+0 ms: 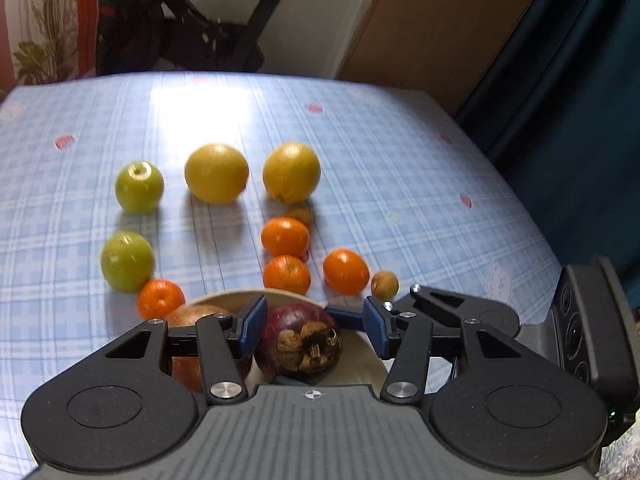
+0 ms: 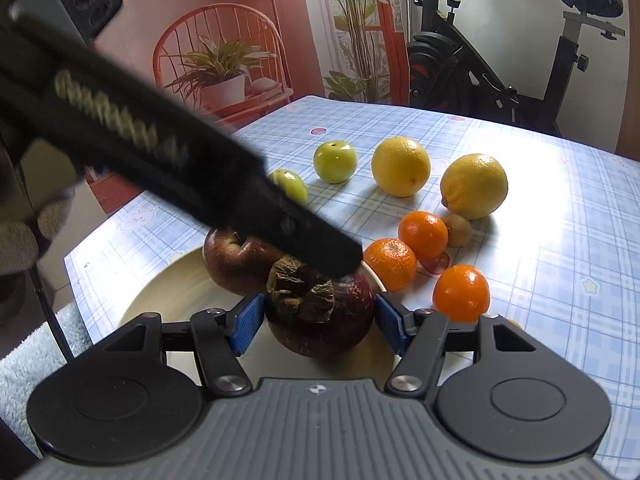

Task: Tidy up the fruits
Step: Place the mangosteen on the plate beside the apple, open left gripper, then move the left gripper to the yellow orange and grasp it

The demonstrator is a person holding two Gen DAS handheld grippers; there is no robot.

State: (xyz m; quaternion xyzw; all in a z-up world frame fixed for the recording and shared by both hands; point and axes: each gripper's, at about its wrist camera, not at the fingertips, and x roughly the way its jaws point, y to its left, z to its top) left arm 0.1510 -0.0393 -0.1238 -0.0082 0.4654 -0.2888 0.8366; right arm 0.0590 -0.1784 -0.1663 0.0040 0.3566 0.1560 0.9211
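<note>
Checked table (image 1: 400,168) far edge bare, mangosteen (image 2: 320,312) between right tongs (image 2: 320,316)

a table under a blue checked cloth (image 1: 360,152) carries two green apples (image 1: 139,187), two yellow citrus fruits (image 1: 216,173), four small oranges (image 1: 285,237), small brown fruits (image 1: 384,284), and a cream plate (image 2: 168,292) at its near edge.

Mangosteen (image 2: 320,314) sits in bowl (image 2: 160,300) at near table (image 2: 580,240) edge, apple (image 2: 236,264) just behind-left of it, touching, also in bowl. On table beyond: 3 mandarins (image 2: 424,235) clustered right of bowl, small round fruit (image 2: 458,230) w/ them. Farther back, L to R: 2 green fruits (image 2: 335,161), then 2 lemons (image 2: 401,166). Potted plant (image 2: 222,76) & exercise bike (image 2: 520,60) behind table.
</note>
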